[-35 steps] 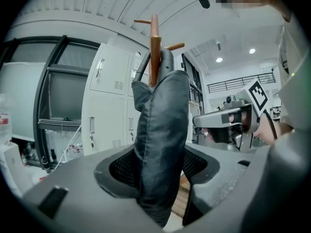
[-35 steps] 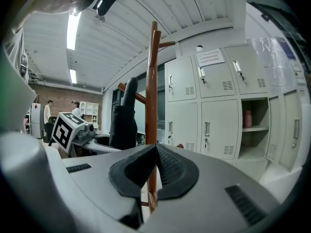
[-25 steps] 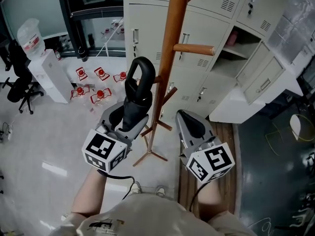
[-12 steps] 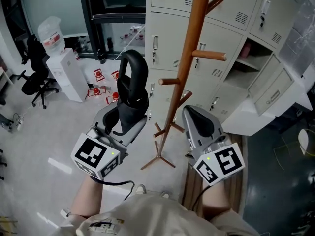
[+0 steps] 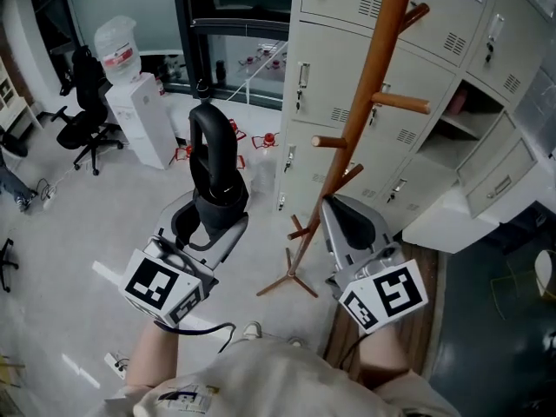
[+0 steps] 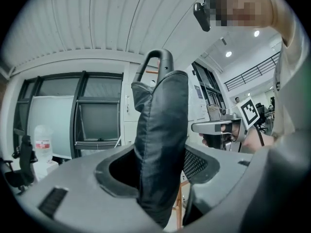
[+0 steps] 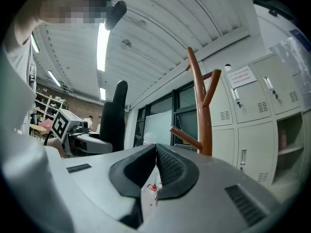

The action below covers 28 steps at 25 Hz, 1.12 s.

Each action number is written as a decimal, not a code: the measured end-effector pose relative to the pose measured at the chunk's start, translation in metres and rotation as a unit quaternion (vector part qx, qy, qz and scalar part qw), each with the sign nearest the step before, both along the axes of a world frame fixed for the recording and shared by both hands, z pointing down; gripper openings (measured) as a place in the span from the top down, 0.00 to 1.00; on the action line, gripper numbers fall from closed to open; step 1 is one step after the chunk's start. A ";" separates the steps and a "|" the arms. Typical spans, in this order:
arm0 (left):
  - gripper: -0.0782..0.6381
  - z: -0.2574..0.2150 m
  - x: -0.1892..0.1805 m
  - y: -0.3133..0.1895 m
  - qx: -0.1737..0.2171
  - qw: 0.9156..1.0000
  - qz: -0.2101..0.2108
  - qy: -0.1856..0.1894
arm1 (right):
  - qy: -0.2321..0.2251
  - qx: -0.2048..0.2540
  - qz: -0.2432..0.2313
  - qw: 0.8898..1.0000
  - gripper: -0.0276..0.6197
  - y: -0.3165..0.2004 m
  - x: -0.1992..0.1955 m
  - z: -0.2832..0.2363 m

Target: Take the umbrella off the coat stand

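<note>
The black folded umbrella [image 5: 216, 168] stands upright between the jaws of my left gripper [image 5: 211, 224], its looped handle [image 5: 202, 120] on top. In the left gripper view both pads press on the umbrella's sleeve [image 6: 161, 144]. The umbrella hangs free, left of the brown wooden coat stand [image 5: 371, 99] and apart from its pegs. My right gripper [image 5: 344, 222] is level in front of the stand's lower pole, shut, with nothing in it. In the right gripper view the coat stand [image 7: 199, 114] rises just right of the jaws and the umbrella [image 7: 115, 114] shows at the left.
Grey lockers [image 5: 346, 33] stand behind the coat stand, with one open door [image 5: 508, 176] at the right. A water dispenser [image 5: 135, 102] and an office chair [image 5: 80, 120] stand at the left. Small red-and-white items [image 5: 233, 137] lie on the floor behind the umbrella. The stand's feet [image 5: 292, 278] spread between my grippers.
The left gripper has carried the umbrella left and away from the stand's peg, and slightly up. The right gripper has shifted with it. Both keep their jaws as before.
</note>
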<state>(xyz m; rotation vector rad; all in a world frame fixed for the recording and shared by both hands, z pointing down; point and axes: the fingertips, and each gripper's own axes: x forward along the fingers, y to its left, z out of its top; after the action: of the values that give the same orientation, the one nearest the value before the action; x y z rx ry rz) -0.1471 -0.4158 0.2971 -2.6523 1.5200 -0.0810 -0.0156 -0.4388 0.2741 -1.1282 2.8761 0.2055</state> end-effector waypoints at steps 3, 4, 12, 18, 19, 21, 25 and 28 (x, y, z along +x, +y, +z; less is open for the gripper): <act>0.51 0.016 -0.007 0.004 -0.012 1.000 -0.011 -0.001 | 0.009 -0.016 -0.001 1.000 0.95 -0.004 -0.006 0.017; 0.51 0.023 -0.009 0.005 -0.018 1.000 -0.016 -0.005 | 0.012 -0.023 0.000 1.000 0.95 -0.005 -0.007 0.024; 0.51 0.064 -0.020 0.003 -0.050 0.998 -0.040 0.003 | 0.028 -0.062 -0.008 0.998 0.95 -0.007 -0.016 0.061; 0.51 0.076 -0.023 0.003 -0.059 0.997 -0.041 0.007 | 0.034 -0.083 -0.024 0.996 0.95 -0.001 -0.021 0.074; 0.51 0.076 -0.023 0.003 -0.060 0.997 -0.041 0.008 | 0.034 -0.084 -0.027 0.996 0.95 -0.001 -0.021 0.074; 0.51 0.078 -0.024 0.002 -0.066 0.997 -0.040 0.010 | 0.035 -0.083 -0.028 0.996 0.95 0.000 -0.022 0.073; 0.51 0.081 -0.021 -0.003 -0.072 0.997 -0.037 0.005 | 0.036 -0.080 -0.023 0.996 0.95 -0.002 -0.022 0.071; 0.51 0.082 -0.020 -0.003 -0.074 0.997 -0.032 0.004 | 0.039 -0.078 -0.023 0.996 0.95 -0.002 -0.024 0.070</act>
<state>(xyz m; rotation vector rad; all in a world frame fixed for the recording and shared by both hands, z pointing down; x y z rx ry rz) -0.1667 -0.4190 0.3792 -2.7175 1.6629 -0.1932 -0.0398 -0.4408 0.3438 -1.0974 3.0303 0.0253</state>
